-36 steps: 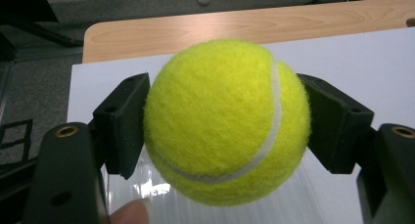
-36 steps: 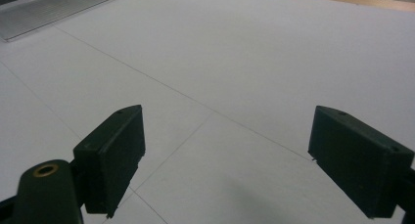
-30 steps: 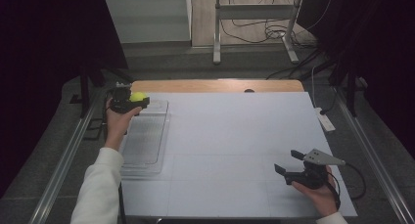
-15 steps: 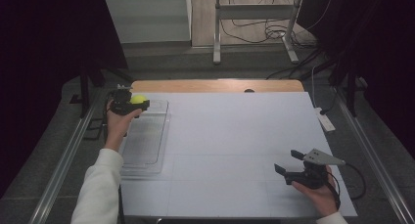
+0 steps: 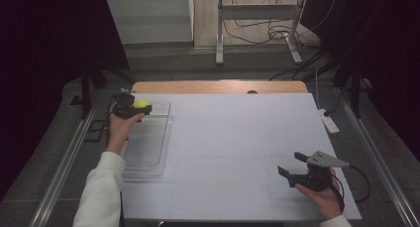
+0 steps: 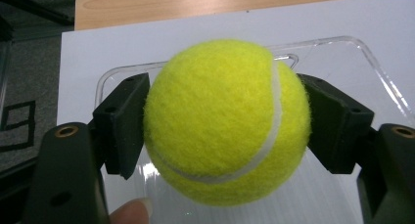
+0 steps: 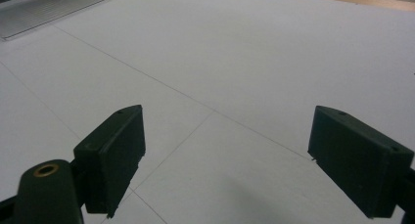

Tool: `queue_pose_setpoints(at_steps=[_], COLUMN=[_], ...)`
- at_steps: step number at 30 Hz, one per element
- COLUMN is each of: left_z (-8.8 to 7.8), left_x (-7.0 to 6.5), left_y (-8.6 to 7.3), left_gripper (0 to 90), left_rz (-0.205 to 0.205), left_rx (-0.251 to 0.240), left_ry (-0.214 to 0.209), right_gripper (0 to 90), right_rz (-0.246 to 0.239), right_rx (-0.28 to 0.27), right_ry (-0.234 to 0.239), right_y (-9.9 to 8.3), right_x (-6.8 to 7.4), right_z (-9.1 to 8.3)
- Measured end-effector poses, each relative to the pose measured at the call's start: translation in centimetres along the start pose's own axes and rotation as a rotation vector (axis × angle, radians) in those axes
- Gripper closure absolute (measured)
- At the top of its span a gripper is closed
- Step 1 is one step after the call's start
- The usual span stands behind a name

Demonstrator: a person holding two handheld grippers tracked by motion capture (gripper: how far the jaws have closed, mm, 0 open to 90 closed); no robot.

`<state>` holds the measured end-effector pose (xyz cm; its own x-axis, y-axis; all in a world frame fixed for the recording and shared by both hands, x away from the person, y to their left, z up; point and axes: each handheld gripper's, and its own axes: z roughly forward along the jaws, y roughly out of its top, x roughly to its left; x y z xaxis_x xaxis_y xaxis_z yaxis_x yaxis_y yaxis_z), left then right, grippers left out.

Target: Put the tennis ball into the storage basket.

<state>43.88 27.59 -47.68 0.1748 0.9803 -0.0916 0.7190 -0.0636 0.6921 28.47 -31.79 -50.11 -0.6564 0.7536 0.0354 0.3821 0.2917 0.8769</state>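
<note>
The left tool [image 6: 227, 121] grips the ball [image 6: 226, 120] between both jaws, above the tray's [image 5: 148, 152] far end. The right tool [image 7: 227, 160] hovers wide open, empty, over the desk [image 5: 237, 138].

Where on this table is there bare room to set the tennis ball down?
The white table sheet lies bare between the clear plastic tray and the right gripper. The tray's floor is free too. Crowding is only at its far end, where the left gripper clamps the yellow-green tennis ball.
</note>
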Motion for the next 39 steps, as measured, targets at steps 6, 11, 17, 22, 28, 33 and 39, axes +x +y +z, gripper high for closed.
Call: queue_pose_setpoints(at_steps=[6, 11, 17, 22, 28, 33, 39], left_z=[0.3, 0.6, 0.9, 1.2, 1.7, 2.0, 2.4], left_x=[0.0, -0.1, -0.1, -0.1, -0.3, -0.4, -0.6], left_y=[-0.1, -0.3, -0.6, -0.8, -0.9, -1.0, -1.1], left_gripper=[26.6, 26.6, 26.6, 26.6, 26.5, 26.5, 26.5], left_rz=[0.011, 0.018, 0.021, 0.019, 0.031, 0.039, 0.043], left_rx=[0.021, 0.036, 0.06, 0.07, 0.1, 0.117, 0.138], left_ry=[0.007, 0.009, 0.02, 0.017, 0.031, 0.035, 0.037], right_gripper=[14.2, 14.2, 14.2, 14.2, 14.2, 14.2, 14.2], right_rz=[0.0, -0.001, 0.0, -0.001, -0.003, -0.001, -0.002], right_rx=[0.0, 0.0, -0.001, 0.001, 0.001, 0.0, 0.001], right_ry=[0.0, -0.001, -0.001, -0.002, -0.002, -0.002, -0.002], right_y=[0.0, 0.0, 0.0, 0.0, 0.0, 0.0, -0.1], right_x=[0.0, 0.0, 0.0, 0.0, 0.0, -0.1, -0.1], right_z=[0.0, 0.0, 0.0, 0.0, 0.0, 0.0, 0.0])
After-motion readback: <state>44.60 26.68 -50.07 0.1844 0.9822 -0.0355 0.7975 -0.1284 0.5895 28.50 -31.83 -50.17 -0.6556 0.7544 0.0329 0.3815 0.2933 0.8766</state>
